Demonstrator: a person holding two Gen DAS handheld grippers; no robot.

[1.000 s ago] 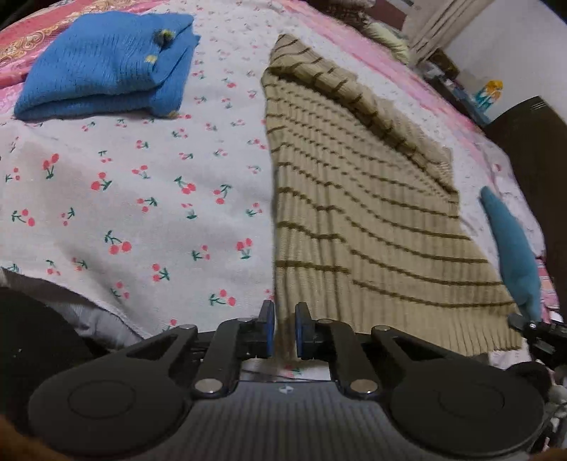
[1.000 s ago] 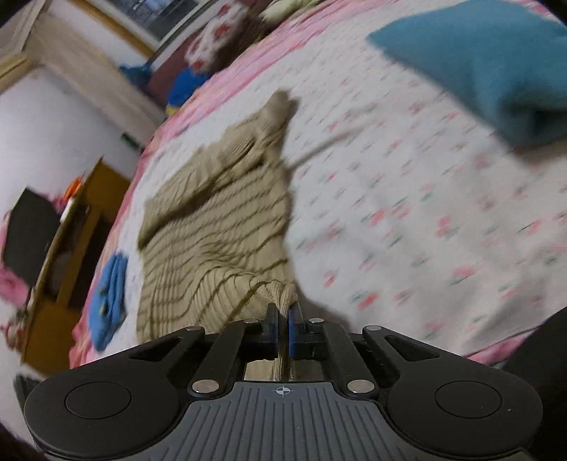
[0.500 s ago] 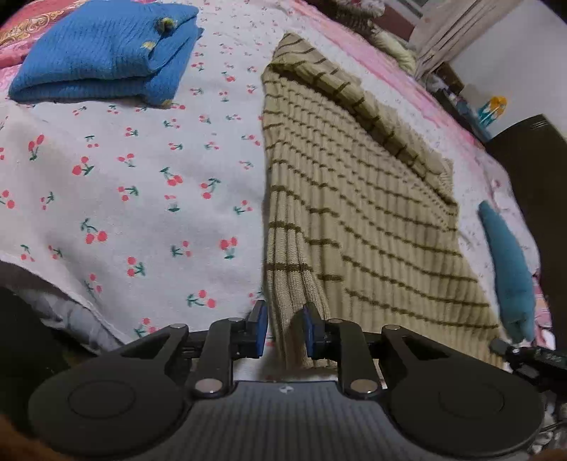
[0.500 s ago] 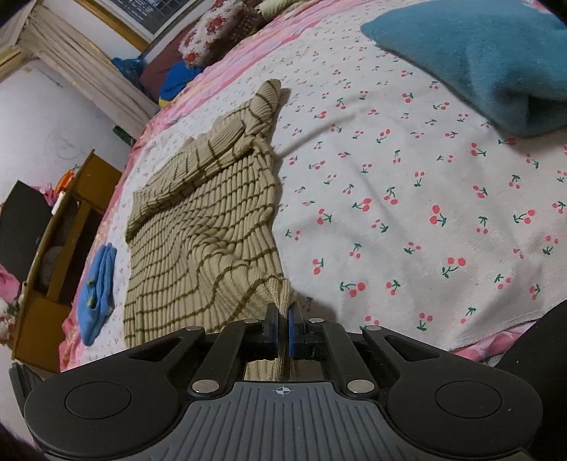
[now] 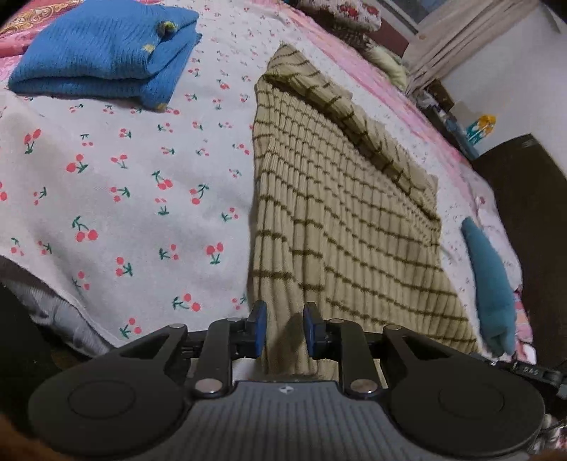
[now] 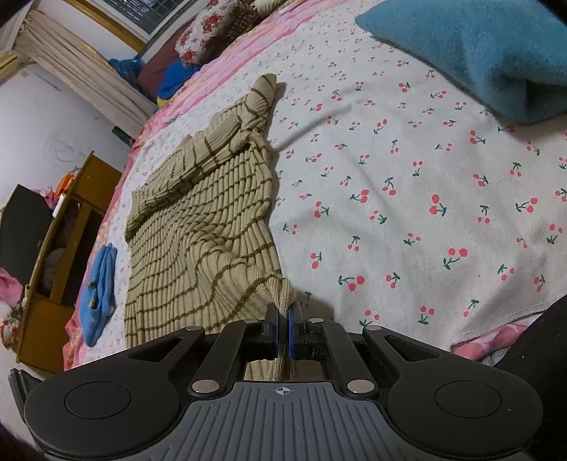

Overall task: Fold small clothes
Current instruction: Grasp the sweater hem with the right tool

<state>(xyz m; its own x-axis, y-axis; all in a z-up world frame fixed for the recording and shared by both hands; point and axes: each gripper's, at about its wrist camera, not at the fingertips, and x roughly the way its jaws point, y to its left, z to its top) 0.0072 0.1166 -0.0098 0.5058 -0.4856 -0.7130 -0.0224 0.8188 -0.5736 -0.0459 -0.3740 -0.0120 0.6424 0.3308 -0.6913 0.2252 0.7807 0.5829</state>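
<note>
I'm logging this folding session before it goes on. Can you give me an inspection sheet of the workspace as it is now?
Surface: bed under a cherry-print sheet.
Job's things: striped beige sweater spread flat, sleeve folded across; folded blue knit apart from it.
Clutter: teal garment near the bed edge; small blue garment.
Grippers: left tongs apart, sweater hem between them, pads not pressing; right tongs pinching a sweater corner.
Cables: nothing seen.
Surroundings: curtains, wooden cabinet, floral pillow.

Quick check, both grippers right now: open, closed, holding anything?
Left gripper: open, striped sweater hem between its pads, not pinched.
Right gripper: shut on the striped sweater's hem.
</note>
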